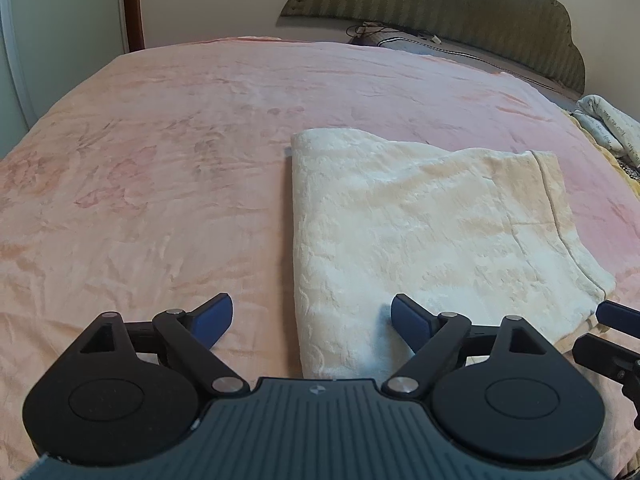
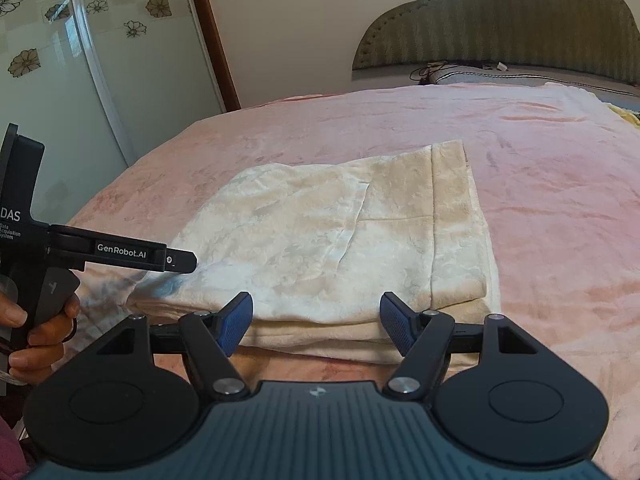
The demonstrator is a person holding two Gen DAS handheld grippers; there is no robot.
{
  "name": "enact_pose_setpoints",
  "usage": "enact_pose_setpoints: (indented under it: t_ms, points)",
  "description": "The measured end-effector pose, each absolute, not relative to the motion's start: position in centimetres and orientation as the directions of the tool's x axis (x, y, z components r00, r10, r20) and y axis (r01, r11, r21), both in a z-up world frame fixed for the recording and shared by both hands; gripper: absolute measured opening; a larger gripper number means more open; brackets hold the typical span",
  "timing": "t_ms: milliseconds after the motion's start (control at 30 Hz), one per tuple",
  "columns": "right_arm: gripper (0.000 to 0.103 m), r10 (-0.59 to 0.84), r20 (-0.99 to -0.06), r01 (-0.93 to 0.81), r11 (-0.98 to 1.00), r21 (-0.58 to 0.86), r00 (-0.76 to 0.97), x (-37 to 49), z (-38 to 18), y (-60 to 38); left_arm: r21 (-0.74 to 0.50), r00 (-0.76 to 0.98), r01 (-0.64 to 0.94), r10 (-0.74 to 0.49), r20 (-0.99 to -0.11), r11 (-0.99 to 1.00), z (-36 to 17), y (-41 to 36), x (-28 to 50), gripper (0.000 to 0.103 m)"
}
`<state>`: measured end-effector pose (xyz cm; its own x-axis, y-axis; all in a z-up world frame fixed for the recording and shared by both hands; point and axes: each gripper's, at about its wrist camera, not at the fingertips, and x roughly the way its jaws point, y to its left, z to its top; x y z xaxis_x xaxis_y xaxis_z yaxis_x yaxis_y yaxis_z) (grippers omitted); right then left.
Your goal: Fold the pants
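The cream fleece pants [image 1: 420, 232] lie folded in a flat stack on the pink bed cover [image 1: 160, 160]. They also show in the right wrist view [image 2: 340, 232], with the waistband on the right side. My left gripper [image 1: 312, 318] is open and empty, at the near left corner of the stack. My right gripper [image 2: 316, 322] is open and empty, just in front of the stack's near edge. The left gripper shows from the side in the right wrist view [image 2: 180, 261], held over the stack's left corner.
A green padded headboard [image 2: 500, 28] and a pillow [image 1: 432, 46] with cables are at the far end of the bed. More bedding [image 1: 608, 132] lies at the right edge. A glass door with flower stickers [image 2: 60, 60] stands to the left.
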<state>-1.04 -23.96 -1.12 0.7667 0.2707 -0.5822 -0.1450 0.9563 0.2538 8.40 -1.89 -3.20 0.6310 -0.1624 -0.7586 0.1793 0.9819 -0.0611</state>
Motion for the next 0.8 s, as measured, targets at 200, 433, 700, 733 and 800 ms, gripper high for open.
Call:
enact_pose_setpoints:
  t_ms: [200,433,700,733,800]
  points:
    - [0.070,0.258,-0.588,-0.136,0.960,0.245,0.767,-1.8,-1.3,-24.1,-0.058,0.634,0.184,-0.164,-0.756,0.981,-3.0,-1.9,7.5,0.088]
    - [0.070,0.180,-0.576,-0.028,0.964,0.263,0.797,-3.0,-1.9,-26.9,-0.011,0.656,0.249,-0.177,-0.734,0.969,-2.2,-1.7,4.8,0.089]
    - [0.071,0.252,-0.520,0.066,0.853,0.518,0.816,-1.7,-3.7,-32.0,0.088,0.645,0.380,-0.195,-0.738,0.921,-3.2,-1.5,1.7,0.093]
    - [0.072,0.267,-0.511,0.077,0.828,0.555,0.817,-1.4,-4.0,-32.4,0.116,0.652,0.378,-0.175,-0.738,0.919,-3.6,-1.5,1.4,0.093]
    - [0.072,0.305,-0.477,0.072,0.779,0.623,0.824,-0.9,-4.4,-33.1,0.150,0.666,0.361,-0.141,-0.732,0.921,-4.0,-1.5,1.4,0.093]
